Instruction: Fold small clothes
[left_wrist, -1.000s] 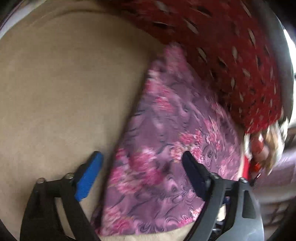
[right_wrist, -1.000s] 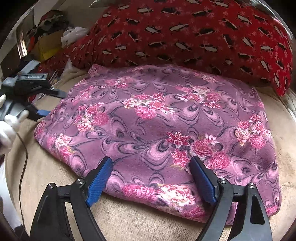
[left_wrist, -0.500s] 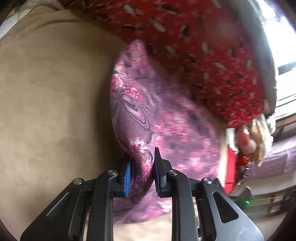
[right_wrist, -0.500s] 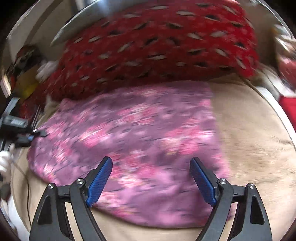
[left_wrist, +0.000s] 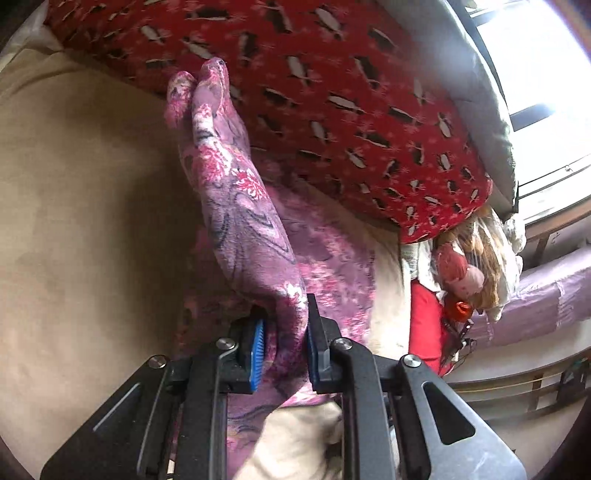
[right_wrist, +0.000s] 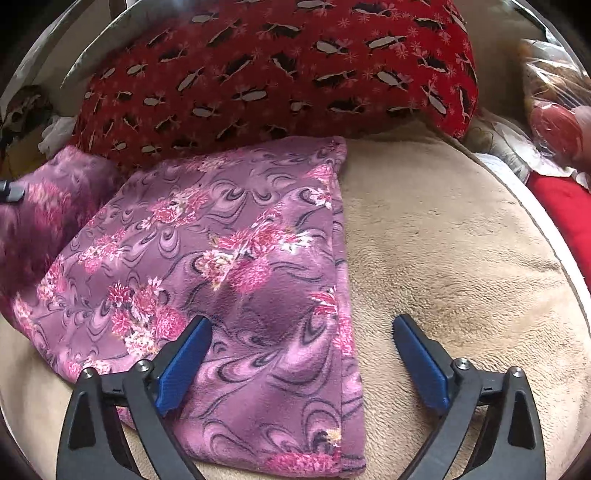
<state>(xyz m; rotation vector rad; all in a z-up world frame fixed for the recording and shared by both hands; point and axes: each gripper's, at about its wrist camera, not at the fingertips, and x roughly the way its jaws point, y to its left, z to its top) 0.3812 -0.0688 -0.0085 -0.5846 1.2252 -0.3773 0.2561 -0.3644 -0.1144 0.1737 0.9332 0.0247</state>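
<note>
Left gripper (left_wrist: 283, 341) is pinching a raised fold of the purple floral fleece garment (right_wrist: 236, 266); right gripper (right_wrist: 301, 363) is hovering spread over its near right edge on the beige plush surface (right_wrist: 443, 240).

Counts: 1 purple floral cloth (right_wrist: 236, 258) — only garment in view. 1 red patterned pillow (right_wrist: 280, 70) behind it. 1 beige plush blanket (right_wrist: 443, 240) underneath. 2 claws — left claw (left_wrist: 282, 352), right claw (right_wrist: 301, 363) — 2 blue-padded fingers each. 1 doll-like toy in clear wrap (left_wrist: 465, 273) at the edge; other clutter there too blurred to count.
</note>
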